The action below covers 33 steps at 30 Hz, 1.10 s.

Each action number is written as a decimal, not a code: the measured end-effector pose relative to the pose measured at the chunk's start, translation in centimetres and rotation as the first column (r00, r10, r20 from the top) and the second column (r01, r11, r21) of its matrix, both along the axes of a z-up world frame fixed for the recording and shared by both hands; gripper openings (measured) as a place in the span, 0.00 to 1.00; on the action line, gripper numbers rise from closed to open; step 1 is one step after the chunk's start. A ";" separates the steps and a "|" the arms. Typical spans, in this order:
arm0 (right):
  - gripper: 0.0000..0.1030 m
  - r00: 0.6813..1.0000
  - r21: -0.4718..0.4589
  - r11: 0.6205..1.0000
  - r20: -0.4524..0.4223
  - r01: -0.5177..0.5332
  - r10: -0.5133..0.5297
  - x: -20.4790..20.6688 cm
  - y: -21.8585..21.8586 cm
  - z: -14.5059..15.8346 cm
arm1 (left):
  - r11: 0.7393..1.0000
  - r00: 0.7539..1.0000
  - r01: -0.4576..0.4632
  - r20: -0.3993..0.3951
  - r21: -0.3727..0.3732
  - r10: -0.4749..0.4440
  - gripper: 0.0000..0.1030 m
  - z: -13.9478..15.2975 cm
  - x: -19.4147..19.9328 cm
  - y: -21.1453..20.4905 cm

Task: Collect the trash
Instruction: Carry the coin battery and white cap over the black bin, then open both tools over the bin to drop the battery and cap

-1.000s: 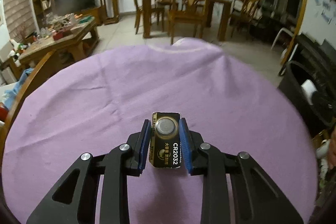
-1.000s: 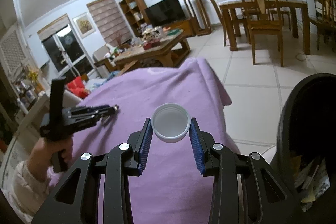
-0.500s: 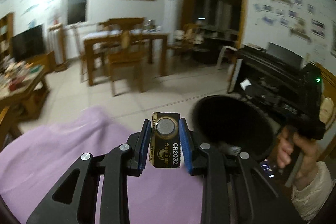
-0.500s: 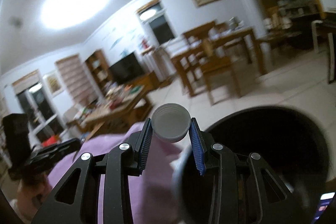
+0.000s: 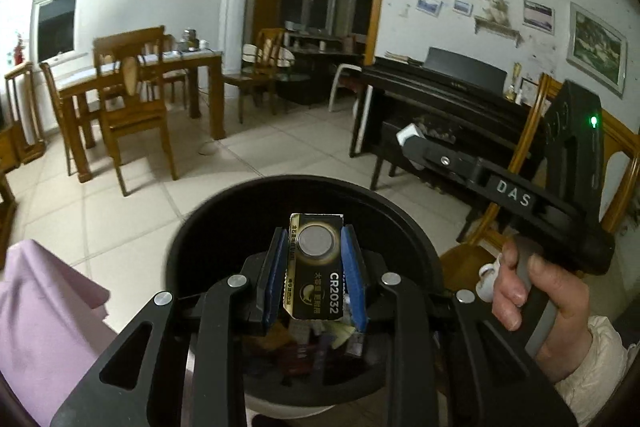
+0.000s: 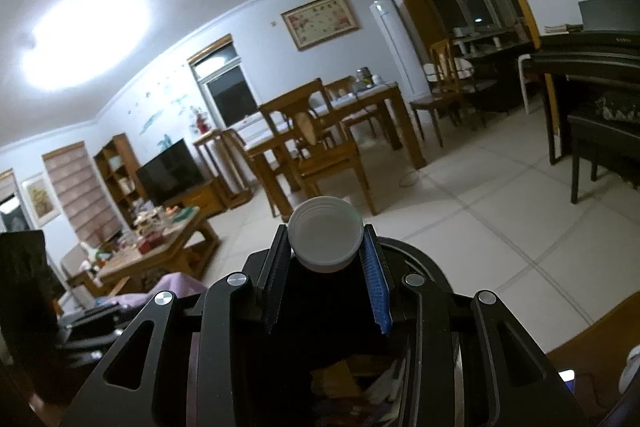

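Trash is in both grippers: the left gripper (image 5: 314, 269) pinches a CR2032 battery card (image 5: 316, 267) over the black bin (image 5: 208, 227), and the right gripper (image 6: 326, 259) clamps a white bottle cap (image 6: 326, 235) above the same bin's near rim. This looks like the drop step. Next, each pair of jaws needs to spread so both pieces fall among the litter (image 5: 320, 339) inside.
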State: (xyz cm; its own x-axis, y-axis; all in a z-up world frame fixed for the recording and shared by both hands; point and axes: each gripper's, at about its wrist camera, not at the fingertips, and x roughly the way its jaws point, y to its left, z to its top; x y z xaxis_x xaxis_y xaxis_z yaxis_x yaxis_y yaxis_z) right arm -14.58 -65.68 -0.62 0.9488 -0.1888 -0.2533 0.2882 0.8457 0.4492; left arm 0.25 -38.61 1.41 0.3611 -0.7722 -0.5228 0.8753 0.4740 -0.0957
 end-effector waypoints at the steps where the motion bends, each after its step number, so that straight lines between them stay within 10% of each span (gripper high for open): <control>1: 0.35 1.000 0.003 1.000 -0.001 0.002 -0.002 0.0 -0.2 -0.3 | 1.000 1.000 0.003 -0.003 0.007 -0.003 0.27 -0.3 -0.1 -0.2; 20: 0.37 0.999 0.004 0.999 -0.034 -0.041 0.041 3.2 0.8 -2.1 | 0.998 1.000 0.010 0.025 0.056 -0.011 0.30 -1.0 -2.0 -2.8; 22: 0.52 0.999 0.006 0.999 -0.023 -0.036 0.036 3.1 0.8 -1.9 | 0.998 0.999 0.000 0.040 0.058 -0.002 0.47 -0.7 -2.4 -2.9; 24: 0.67 1.000 0.014 1.000 0.003 -0.022 0.022 2.9 0.6 -1.7 | 0.999 0.997 -0.036 0.076 0.031 0.034 0.91 -0.2 -2.8 -2.3; 33: 0.74 1.000 0.017 1.000 0.008 -0.025 0.025 2.9 0.9 -1.7 | 0.999 0.992 -0.049 0.113 -0.008 0.050 0.95 1.5 -3.1 -1.5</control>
State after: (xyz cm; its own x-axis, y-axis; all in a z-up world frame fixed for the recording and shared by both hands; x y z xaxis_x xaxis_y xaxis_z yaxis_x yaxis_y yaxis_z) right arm -11.67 -64.80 -2.36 0.9552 -0.1608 -0.2484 0.2633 0.8450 0.4656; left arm -2.83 -40.16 2.90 0.4555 -0.7543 -0.4728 0.8560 0.5170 -0.0003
